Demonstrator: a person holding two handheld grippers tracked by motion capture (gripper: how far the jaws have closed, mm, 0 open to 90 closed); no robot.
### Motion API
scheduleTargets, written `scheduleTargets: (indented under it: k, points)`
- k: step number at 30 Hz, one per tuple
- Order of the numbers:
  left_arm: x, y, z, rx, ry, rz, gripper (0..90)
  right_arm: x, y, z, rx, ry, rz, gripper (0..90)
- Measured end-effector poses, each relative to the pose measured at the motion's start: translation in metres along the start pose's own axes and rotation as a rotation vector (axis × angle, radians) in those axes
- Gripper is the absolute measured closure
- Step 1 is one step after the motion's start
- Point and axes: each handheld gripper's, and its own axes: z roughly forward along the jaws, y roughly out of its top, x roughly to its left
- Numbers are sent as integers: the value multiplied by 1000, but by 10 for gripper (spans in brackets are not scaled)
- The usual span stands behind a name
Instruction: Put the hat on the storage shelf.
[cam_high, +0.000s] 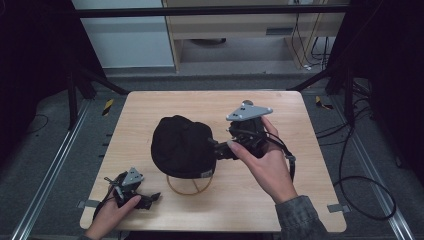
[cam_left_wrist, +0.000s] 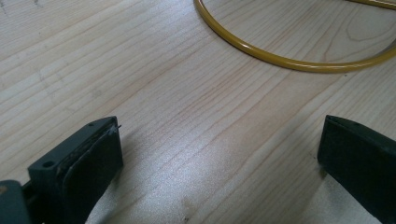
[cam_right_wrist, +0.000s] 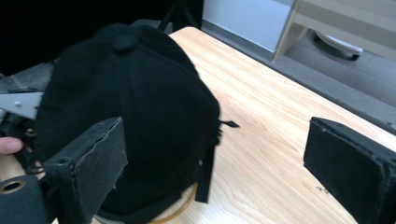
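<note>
A black cap (cam_high: 181, 145) was seen at the centre of the wooden bench (cam_high: 150, 105), over a yellow ring (cam_high: 190, 188).
The left gripper (cam_high: 150, 199) was held open at lower left; right of the cap, the right gripper (cam_high: 220, 148) was held open beside it.

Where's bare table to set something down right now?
Free: the far strip of the table behind the black cap, and the near right corner beside the right forearm. Crowded: the middle, with cap, yellow ring and right gripper, and the near left corner with the left gripper.
</note>
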Motion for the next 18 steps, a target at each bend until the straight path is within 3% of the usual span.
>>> scheduleTargets:
  k: [9, 18]
  points:
    - [0, 0, 0, 2, 1, -2, 0, -23, -38, -12, 10, -68, 76, 75]
    - [0, 0, 0, 3, 2, -3, 0, -31, -63, -12, 27, -72, 103, 77]
